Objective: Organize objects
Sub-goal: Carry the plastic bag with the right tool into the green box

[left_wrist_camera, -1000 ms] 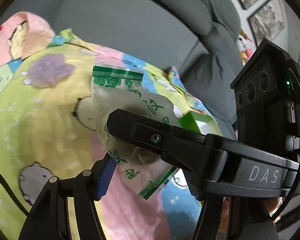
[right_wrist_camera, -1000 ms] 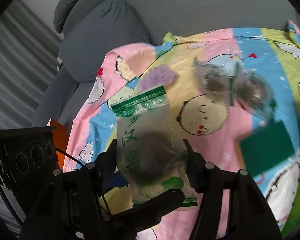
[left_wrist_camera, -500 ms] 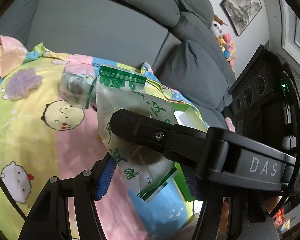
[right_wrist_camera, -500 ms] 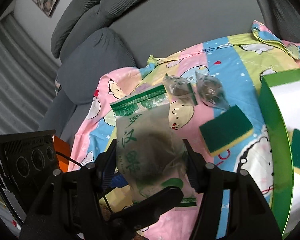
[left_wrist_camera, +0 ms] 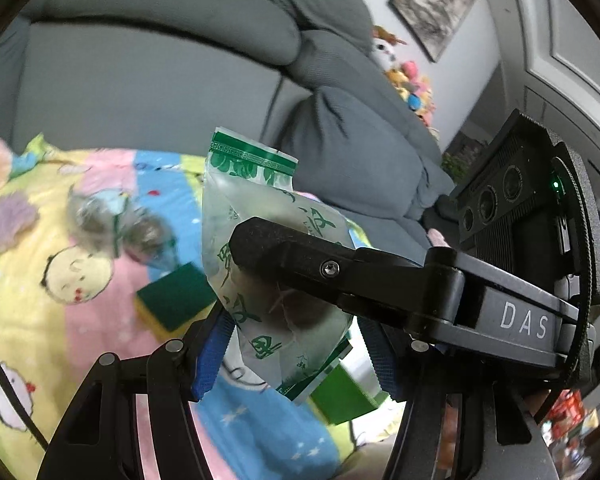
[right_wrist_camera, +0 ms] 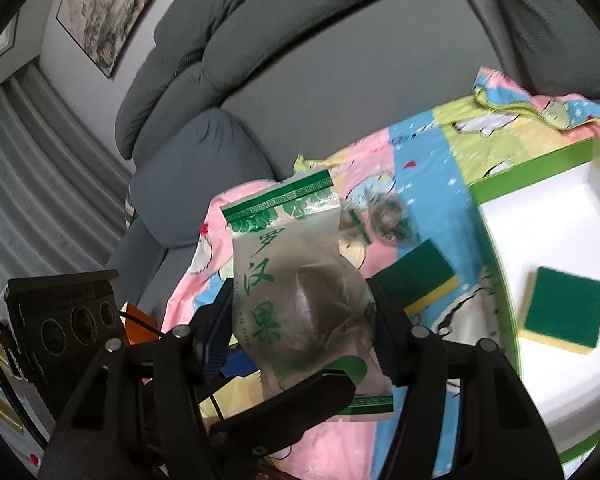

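Grey sofa [right_wrist_camera: 340, 60] fills the back, and over it spreads the cartoon-print sheet [left_wrist_camera: 80, 320], pink, blue and yellow panels. Out at three o'clock in the right wrist view sits the green-rimmed white tray [right_wrist_camera: 496, 248], one green sponge [right_wrist_camera: 562, 314] lying inside it, a second sponge [right_wrist_camera: 416, 276] on the sheet just beside the rim. Now the pouches: the right gripper [right_wrist_camera: 304, 320] is clamped on a clear pouch [right_wrist_camera: 296, 280] with green trim, a dark round lump inside, top edge pointing to twelve o'clock, green Chinese characters reading 罗汉果 down its face. The left gripper [left_wrist_camera: 296, 344] is closed on a matching pouch [left_wrist_camera: 268, 280], tilted toward eleven o'clock, its print partly hidden behind a black bar lettered DAS [left_wrist_camera: 524, 322]. Two small clear packets [left_wrist_camera: 116, 224] lie blurred on the sheet at ten o'clock
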{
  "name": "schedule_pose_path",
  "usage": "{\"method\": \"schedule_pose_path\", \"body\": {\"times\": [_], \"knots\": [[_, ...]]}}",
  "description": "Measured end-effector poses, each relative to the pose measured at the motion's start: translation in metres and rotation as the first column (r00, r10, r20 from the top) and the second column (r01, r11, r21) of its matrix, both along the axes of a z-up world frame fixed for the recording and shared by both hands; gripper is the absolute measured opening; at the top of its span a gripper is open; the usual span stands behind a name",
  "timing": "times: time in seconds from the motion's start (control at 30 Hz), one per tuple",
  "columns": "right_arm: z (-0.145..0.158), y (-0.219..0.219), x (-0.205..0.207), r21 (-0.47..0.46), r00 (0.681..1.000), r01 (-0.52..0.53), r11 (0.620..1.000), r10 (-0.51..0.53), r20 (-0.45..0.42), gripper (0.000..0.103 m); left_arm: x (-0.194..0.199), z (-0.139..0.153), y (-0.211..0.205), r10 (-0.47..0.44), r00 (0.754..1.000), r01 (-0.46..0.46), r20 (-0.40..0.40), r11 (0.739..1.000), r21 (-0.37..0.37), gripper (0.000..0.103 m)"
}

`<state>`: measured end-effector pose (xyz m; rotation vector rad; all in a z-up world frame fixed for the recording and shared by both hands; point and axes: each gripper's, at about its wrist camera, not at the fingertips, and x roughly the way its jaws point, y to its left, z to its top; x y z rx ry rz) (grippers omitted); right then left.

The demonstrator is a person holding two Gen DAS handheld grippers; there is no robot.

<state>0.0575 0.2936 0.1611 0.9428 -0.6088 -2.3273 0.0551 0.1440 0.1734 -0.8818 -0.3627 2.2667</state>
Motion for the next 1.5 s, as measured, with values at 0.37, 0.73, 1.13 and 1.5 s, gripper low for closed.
{"method": "schedule_pose_path", "body": {"times": [0.37,0.73,1.13,1.5], "knots": [[0.005,0.082,0.016,-0.098,0.987,0.156,0.983,-0.159,-0.024,0.061,0.001,0.01,0.075,-0.113,0.992,0.113,-0.051,0.994,-0.008,0.064],[-0.029,0.143,0.011,-0.12,0.943,0.328,0.937,-0.318,0.095,0.061,-0.018,-0.019,0.123,-0.198,0.98,0.197,0.017,0.98,0.038,0.063],[-0.056,0.166,0.002,0.006,0.87,0.461,0.888,-0.453,0.195,0.061,-0.032,-0.054,0.14,-0.222,0.965,0.215,0.142,0.975,0.061,0.063],[-0.065,0.168,-0.005,0.058,0.838,0.498,0.865,-0.497,0.226,0.061,-0.021,-0.044,0.114,-0.183,0.974,0.179,0.133,0.983,0.045,0.063]]}}
